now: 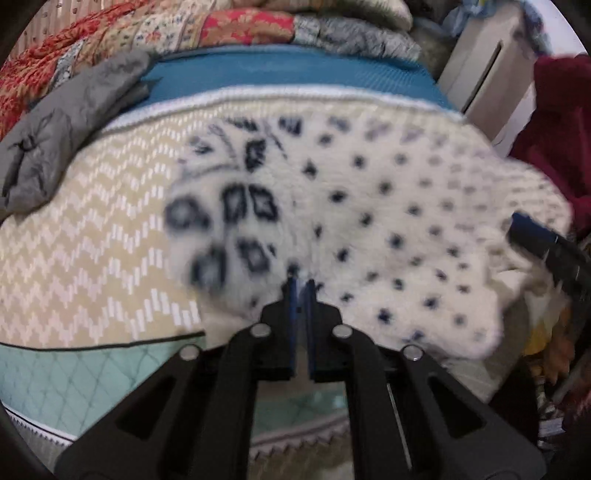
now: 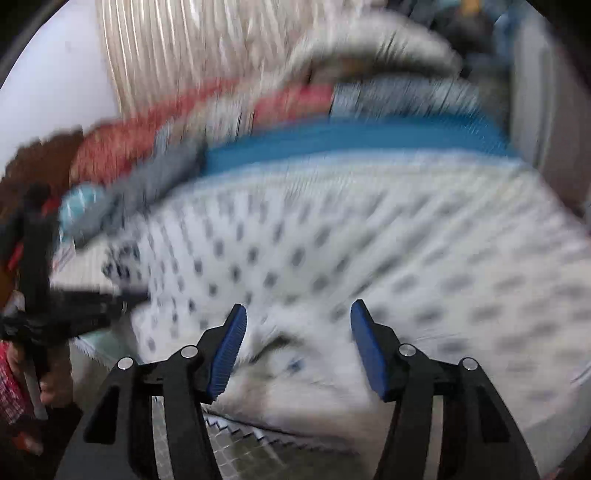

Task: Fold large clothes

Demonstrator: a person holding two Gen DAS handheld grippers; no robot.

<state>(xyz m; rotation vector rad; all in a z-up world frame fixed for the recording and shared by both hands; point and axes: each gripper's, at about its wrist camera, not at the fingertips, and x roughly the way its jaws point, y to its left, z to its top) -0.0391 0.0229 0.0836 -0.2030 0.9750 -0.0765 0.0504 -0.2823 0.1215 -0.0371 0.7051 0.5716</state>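
A fluffy white garment [image 1: 369,206] with dark blue dots and a snowflake pattern lies spread on the bed. My left gripper [image 1: 302,282] is shut on the near edge of the white garment. My right gripper [image 2: 297,310] is open, its blue pads [image 2: 231,343] standing apart just over the garment's near edge [image 2: 295,258]; this view is motion-blurred. The right gripper also shows at the right of the left wrist view [image 1: 532,230], and the left gripper at the left of the right wrist view [image 2: 74,306].
A beige zigzag bed cover [image 1: 85,236] lies under the garment. A grey garment [image 1: 62,129] lies at the back left, with a blue mat [image 1: 277,74] and patchwork quilts [image 1: 184,29] behind. A dark red cloth [image 1: 557,122] hangs at the right.
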